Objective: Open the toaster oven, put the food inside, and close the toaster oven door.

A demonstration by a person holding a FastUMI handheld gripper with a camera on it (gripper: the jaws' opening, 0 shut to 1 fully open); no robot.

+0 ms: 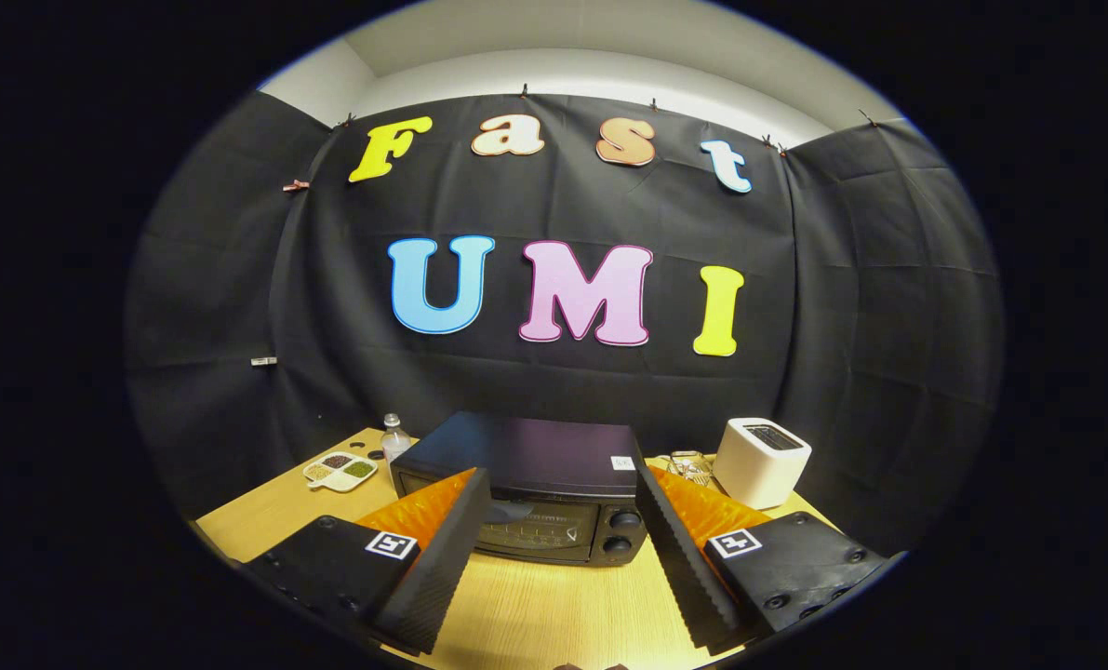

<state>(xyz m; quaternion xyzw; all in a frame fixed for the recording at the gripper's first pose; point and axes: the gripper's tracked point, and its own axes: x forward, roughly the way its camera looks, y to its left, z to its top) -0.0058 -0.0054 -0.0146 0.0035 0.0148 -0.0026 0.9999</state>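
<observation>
A: Where's the toaster oven point(526, 489)?
B: On the wooden table point(535, 605), dead ahead at 12 o'clock from the gripper point(554, 521). Door's closed, glass front faces the cam. Two knobs point(623, 532) stacked on its right side, small white sticker on the top near the right corner.
A: Gripper state?
B: Fingers spread wide, nothing btwn them. Oven front sits in the gap, just beyond the tips. No contact w/ it that I can see.
A: Food?
B: Only candidate is a white divided dish point(340, 471) w/ several fillings, approx 10 o'clock from the oven, near the table's left edge. Can't say what the fillings are.
A: What else?
B: Small clear bottle point(394, 435) just behind the dish, beside the oven's back left corner. White boxy appliance point(762, 461) at approx 2 o'clock from the oven, slot on top. Btwn that and the oven, some small metallic-looking thing point(690, 465), too small to ID.
</observation>
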